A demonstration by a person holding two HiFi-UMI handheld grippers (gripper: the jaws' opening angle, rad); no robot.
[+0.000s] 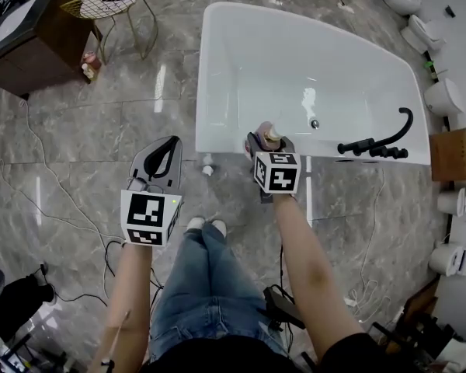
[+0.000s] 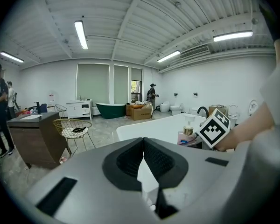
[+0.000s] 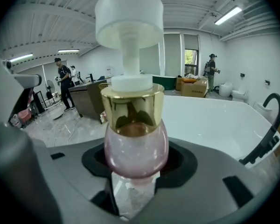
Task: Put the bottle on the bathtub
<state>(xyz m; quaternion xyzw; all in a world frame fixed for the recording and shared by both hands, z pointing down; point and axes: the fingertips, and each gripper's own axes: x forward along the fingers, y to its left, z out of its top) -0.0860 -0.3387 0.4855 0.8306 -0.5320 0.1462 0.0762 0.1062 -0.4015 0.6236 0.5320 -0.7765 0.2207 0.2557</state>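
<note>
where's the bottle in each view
Head view: bottle at centre, held in the right gripper, over the near rim of the tub.
Left gripper view: right of centre, in front of the tub.
Right gripper view: dead centre, clamped between the jaws and filling the middle.
Shared landmark: the black faucet.

Both forearms [image 1: 309, 266] reach toward 12 o'clock; the left hand-held gripper [image 1: 169, 144] is closed, empty; the right hand-held gripper [image 1: 269, 140] clamps the bottle [image 3: 135, 146].
</note>
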